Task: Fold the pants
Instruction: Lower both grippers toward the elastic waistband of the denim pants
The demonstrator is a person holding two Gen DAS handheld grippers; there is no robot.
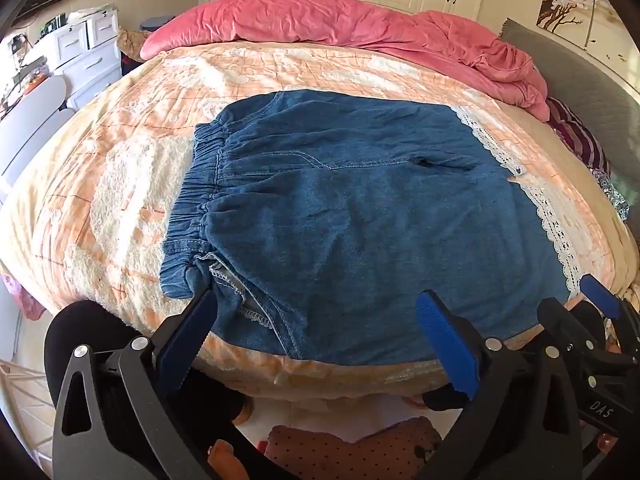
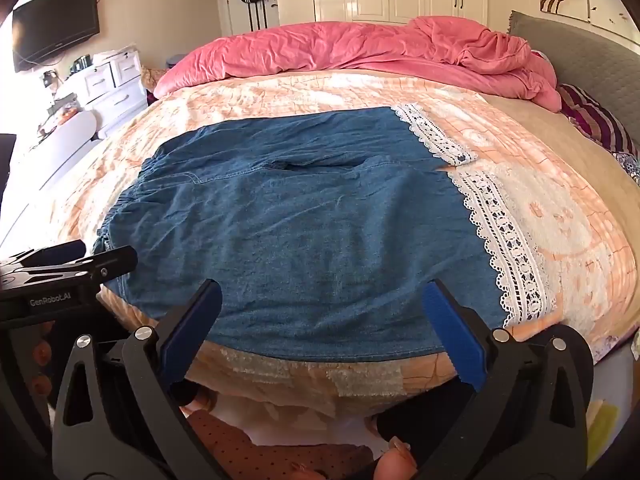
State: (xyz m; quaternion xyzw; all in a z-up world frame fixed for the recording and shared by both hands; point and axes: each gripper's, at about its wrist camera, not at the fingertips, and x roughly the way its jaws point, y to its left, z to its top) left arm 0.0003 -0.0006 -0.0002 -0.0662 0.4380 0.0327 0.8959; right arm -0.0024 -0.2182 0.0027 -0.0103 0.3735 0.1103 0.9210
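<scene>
Blue denim pants (image 1: pixel 340 208) with an elastic waistband at the left and white lace hems (image 1: pixel 560 232) at the right lie flat on the bed, both legs side by side. They also show in the right wrist view (image 2: pixel 304 232), lace hems (image 2: pixel 508 248) at the right. My left gripper (image 1: pixel 320 312) is open and empty, above the near edge by the waistband corner. My right gripper (image 2: pixel 324 300) is open and empty, above the near edge of the near leg. The right gripper also shows at the left wrist view's right edge (image 1: pixel 600 300).
The bed has a peach and cream patterned cover (image 1: pixel 120 184). A pink quilt (image 1: pixel 340 24) lies bunched along the far side, a grey headboard (image 1: pixel 592 88) at the right. White drawers (image 1: pixel 84 52) stand at the far left. The floor lies below the near bed edge.
</scene>
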